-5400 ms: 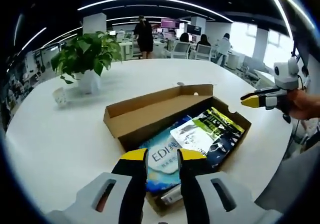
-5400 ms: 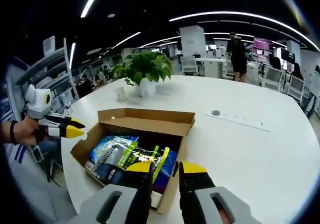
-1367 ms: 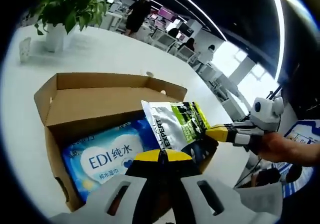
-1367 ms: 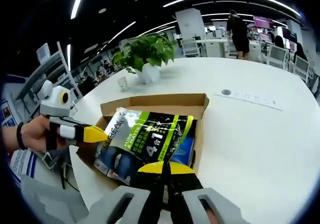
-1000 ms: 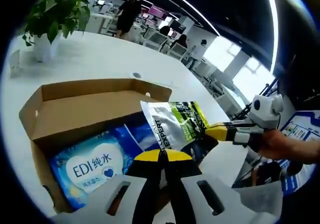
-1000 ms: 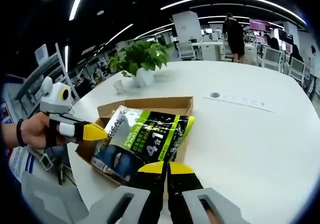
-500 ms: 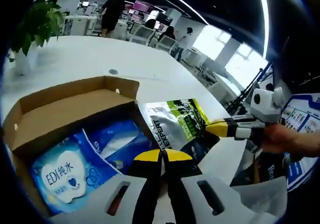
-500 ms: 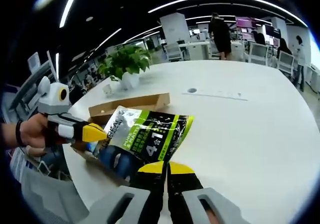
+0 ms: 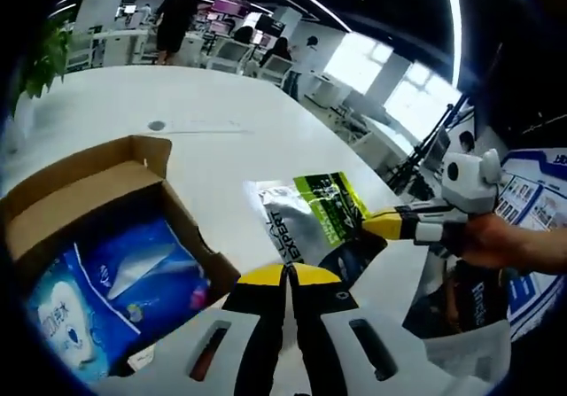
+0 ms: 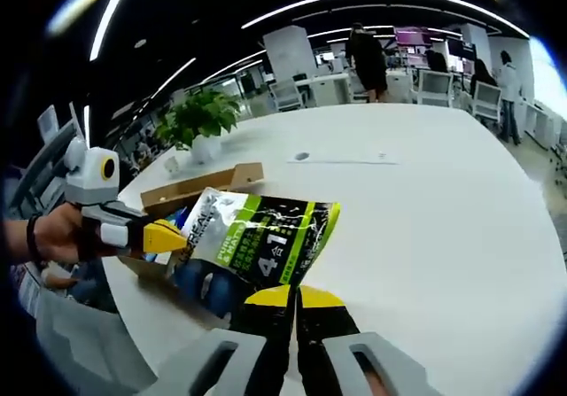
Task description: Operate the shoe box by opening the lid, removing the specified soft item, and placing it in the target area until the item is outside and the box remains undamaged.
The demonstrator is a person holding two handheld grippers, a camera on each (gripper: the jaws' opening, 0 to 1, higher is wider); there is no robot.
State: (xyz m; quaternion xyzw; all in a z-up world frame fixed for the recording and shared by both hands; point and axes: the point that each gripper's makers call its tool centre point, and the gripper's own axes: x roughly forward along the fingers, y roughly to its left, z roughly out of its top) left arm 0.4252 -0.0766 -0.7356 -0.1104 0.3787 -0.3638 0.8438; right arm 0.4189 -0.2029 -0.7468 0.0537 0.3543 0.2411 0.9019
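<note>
A silver, green and black soft pouch [image 9: 310, 214] hangs in the air, held from two sides. My left gripper [image 9: 288, 276] is shut on its near edge, and my right gripper [image 9: 372, 225] pinches its right corner. In the right gripper view the pouch [image 10: 257, 232] is over the white table, with my right gripper [image 10: 294, 297] shut on its lower edge and my left gripper [image 10: 173, 235] clamped on its left side. The open cardboard shoe box [image 9: 89, 192] lies left of the pouch, holding a blue wipes pack [image 9: 80, 298]. The box [image 10: 204, 188] sits behind the pouch.
The round white table [image 10: 425, 219] spreads wide and bare to the right of the pouch. A potted plant [image 10: 199, 112] stands beyond the box. A cable port [image 9: 157, 126] is set in the tabletop. People and desks are in the far office.
The pouch, first lying in the box with both grippers open, has been gripped by both, lifted out and carried sideways past the box wall over the bare table.
</note>
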